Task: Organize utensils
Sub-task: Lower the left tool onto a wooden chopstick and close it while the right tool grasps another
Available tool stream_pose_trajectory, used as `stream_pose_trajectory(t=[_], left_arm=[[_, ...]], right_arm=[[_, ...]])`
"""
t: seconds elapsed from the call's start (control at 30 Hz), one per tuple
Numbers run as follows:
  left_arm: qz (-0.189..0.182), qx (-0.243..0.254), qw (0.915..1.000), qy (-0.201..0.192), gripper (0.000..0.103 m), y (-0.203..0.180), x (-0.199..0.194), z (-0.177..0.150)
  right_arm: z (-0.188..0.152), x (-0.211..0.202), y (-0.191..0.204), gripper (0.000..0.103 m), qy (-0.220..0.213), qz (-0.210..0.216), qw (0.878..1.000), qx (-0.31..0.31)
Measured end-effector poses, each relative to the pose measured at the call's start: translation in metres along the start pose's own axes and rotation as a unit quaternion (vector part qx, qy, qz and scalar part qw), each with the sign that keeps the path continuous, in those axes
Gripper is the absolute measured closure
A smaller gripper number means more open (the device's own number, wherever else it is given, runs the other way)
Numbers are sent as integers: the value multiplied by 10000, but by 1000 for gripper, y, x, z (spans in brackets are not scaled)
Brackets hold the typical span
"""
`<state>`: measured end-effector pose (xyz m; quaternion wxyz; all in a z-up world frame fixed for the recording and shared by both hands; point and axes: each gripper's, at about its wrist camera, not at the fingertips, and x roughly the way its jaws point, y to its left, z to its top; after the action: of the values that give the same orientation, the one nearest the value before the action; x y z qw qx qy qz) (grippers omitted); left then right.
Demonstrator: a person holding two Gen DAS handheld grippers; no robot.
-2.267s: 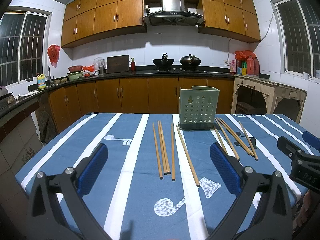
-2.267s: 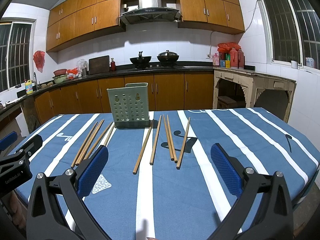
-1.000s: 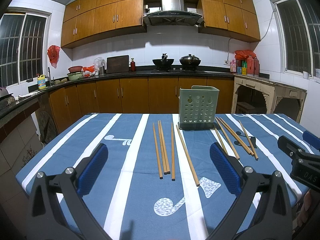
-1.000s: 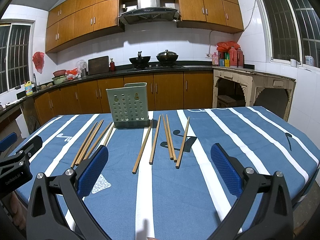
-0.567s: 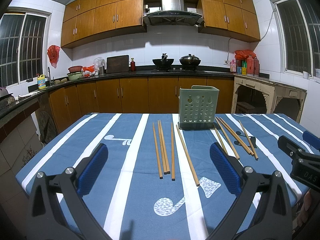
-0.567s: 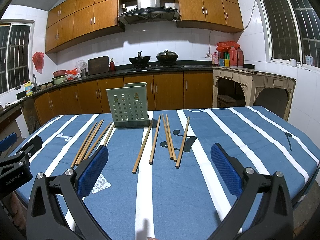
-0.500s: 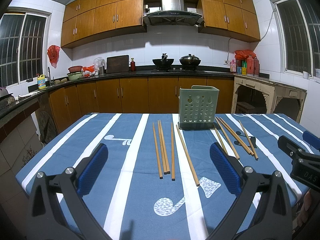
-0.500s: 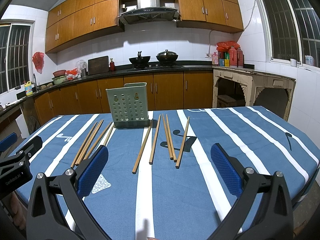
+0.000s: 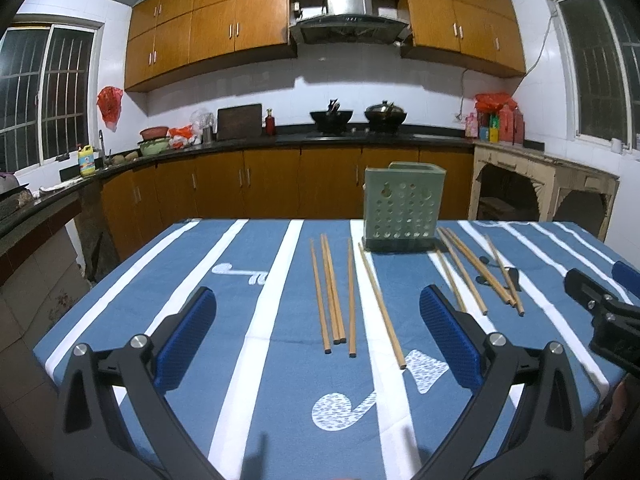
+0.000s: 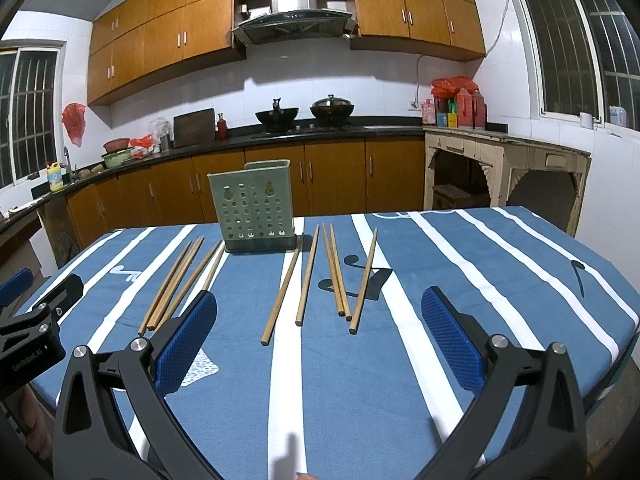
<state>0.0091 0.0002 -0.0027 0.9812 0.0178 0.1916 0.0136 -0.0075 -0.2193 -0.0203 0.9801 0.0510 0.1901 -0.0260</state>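
Note:
A pale green perforated utensil holder point(image 9: 401, 208) point(image 10: 256, 207) stands upright near the table's far edge. Several wooden chopsticks point(image 9: 332, 288) lie flat to its left, and another group of chopsticks point(image 9: 472, 270) lies to its right. The right wrist view shows the same two groups: the left-hand chopsticks point(image 10: 178, 280) and the right-hand chopsticks point(image 10: 336, 276). My left gripper point(image 9: 318, 336) hovers open over the near part of the table, short of the sticks. My right gripper point(image 10: 318, 336) is likewise open and holds nothing.
The table wears a blue cloth with white stripes point(image 9: 256, 304) point(image 10: 460, 280). Each gripper shows at the edge of the other's view, with part of a hand point(image 10: 32, 412) visible. Kitchen counters, cabinets and a stove with woks point(image 9: 332, 116) line the far wall.
Both views have shifted only slightly; the chopsticks and the holder lie as before and both grippers stay open.

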Motion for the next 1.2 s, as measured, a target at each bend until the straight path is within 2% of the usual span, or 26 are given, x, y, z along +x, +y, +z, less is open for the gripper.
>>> stream_pose_trajectory(t=[0.3, 0.47, 0.5, 0.57, 0.63, 0.67, 0.8, 0.93, 1.0, 1.07, 1.17, 1.2], left_arm=[[-115, -315, 9968, 720, 4, 17, 36, -11], [-35, -420, 9927, 1127, 4, 30, 66, -7], [-14, -477, 9913, 1223, 4, 35, 73, -6], [-10, -603, 9886, 1380, 4, 41, 86, -5], [-95, -765, 9847, 1562, 13, 50, 99, -4], [-135, -816, 9824, 1676, 21, 53, 106, -4], [-227, -726, 9774, 1972, 43, 52, 129, -4], [-303, -523, 9761, 2088, 49, 45, 143, -4], [-364, -495, 9742, 2171, 56, 43, 151, -4], [-419, -474, 9722, 2256, 61, 41, 157, -5], [-478, -447, 9693, 2371, 69, 38, 167, -5], [-514, -440, 9680, 2418, 71, 37, 171, -6]], right_arm=[[-10, 50, -29, 2, 1089, -471, 9917, 486], [-3, 75, -46, 4, 1465, -588, 9842, 799], [0, 81, -48, 7, 1528, -601, 9830, 826], [4, 97, -50, 27, 1709, -613, 9799, 825], [8, 115, -52, 38, 1925, -540, 9760, 866], [9, 122, -54, 44, 2005, -525, 9741, 899], [11, 152, -57, 59, 2230, -456, 9691, 950], [11, 172, -50, 66, 2411, -444, 9659, 829], [9, 178, -50, 70, 2490, -437, 9644, 778], [4, 183, -49, 85, 2625, -475, 9614, 680], [0, 181, -56, 95, 2529, -518, 9638, 674], [0, 182, -60, 95, 2519, -496, 9635, 752]])
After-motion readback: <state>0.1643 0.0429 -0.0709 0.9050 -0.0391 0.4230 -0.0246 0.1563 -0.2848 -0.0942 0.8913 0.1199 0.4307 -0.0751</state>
